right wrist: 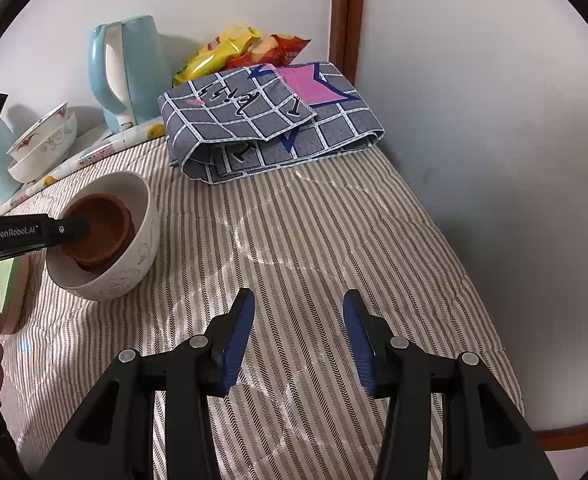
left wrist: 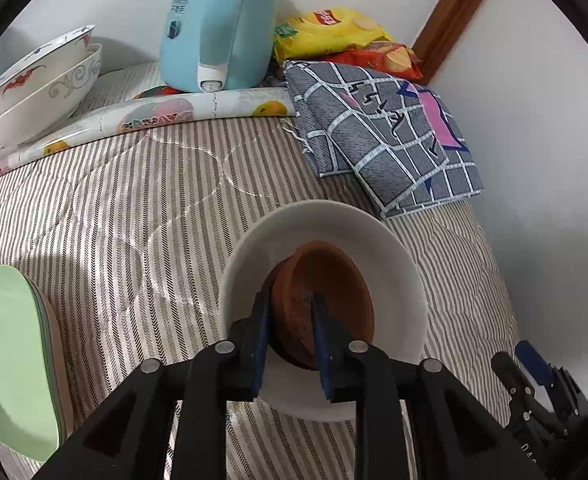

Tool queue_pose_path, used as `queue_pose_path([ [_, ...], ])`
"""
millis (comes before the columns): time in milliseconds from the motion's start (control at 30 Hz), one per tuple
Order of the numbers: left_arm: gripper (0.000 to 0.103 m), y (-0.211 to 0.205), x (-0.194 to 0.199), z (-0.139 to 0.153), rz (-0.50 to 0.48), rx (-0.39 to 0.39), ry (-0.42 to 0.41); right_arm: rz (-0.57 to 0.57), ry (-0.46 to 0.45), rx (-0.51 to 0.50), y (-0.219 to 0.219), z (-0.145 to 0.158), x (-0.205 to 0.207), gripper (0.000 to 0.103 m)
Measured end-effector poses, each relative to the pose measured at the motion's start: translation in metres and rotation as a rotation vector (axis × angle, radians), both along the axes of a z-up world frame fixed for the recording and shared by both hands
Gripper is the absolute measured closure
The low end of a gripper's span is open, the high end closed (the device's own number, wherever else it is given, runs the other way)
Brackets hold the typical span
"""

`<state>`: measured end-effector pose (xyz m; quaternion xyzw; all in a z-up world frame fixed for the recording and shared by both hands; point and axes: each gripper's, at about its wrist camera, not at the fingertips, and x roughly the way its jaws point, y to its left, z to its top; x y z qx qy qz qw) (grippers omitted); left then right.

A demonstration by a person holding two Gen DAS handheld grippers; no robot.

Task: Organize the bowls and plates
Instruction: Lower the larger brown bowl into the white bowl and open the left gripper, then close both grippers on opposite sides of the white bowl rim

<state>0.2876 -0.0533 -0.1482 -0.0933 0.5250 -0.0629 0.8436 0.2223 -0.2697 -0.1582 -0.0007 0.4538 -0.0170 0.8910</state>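
Fingers of the left gripper (left wrist: 290,344) pinch the near rim of a small brown clay bowl (left wrist: 326,292), which sits nested inside a white ceramic bowl (left wrist: 398,264) on the striped quilt (left wrist: 134,220). Ahead and left, well apart, two stacked patterned bowls (left wrist: 42,88) wait. The right gripper (right wrist: 298,344) hovers wide apart and empty, the white bowl off to its left. One pale green plate (left wrist: 10,360) lies left of the left fingers.

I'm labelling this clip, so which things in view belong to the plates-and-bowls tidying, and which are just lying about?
Part of the job:
- brown bowl, gripped at its rim by the left claw
- white bowl holding it
- stacked patterned bowls
- green plates
- right claw, open and empty

Lying about:
- blue kettle
- snack bags
- folded checked cloth
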Motion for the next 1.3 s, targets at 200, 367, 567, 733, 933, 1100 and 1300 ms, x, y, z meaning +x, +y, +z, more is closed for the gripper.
queue_pose_path([
  [200, 0.076, -0.01, -0.002, 0.001, -0.028, 0.057, 0.003, -0.001, -0.008, 0.001, 0.0, 0.002, -0.004, 0.057],
  [367, 0.075, -0.009, -0.002, 0.001, -0.03, 0.054, 0.01, -0.002, -0.011, 0.003, -0.001, 0.003, -0.005, 0.057],
  [567, 0.061, -0.007, -0.003, 0.005, -0.032, 0.016, 0.008, -0.003, -0.009, 0.01, -0.001, 0.002, -0.005, 0.057],
  [733, 0.049, -0.007, -0.004, 0.01, -0.035, 0.023, -0.024, -0.002, -0.006, 0.014, -0.002, -0.001, -0.004, 0.057],
  [933, 0.049, -0.004, -0.005, 0.014, -0.027, 0.023, -0.036, -0.001, -0.006, 0.023, -0.001, -0.001, -0.004, 0.057],
  [1100, 0.049, 0.003, -0.008, 0.022, -0.019, 0.025, -0.06, 0.012, -0.01, 0.031, 0.004, 0.001, 0.001, 0.056],
  [1300, 0.05, 0.021, -0.01, 0.027, 0.028, 0.025, -0.082, 0.041, -0.023, 0.058, 0.015, 0.007, 0.016, 0.056],
])
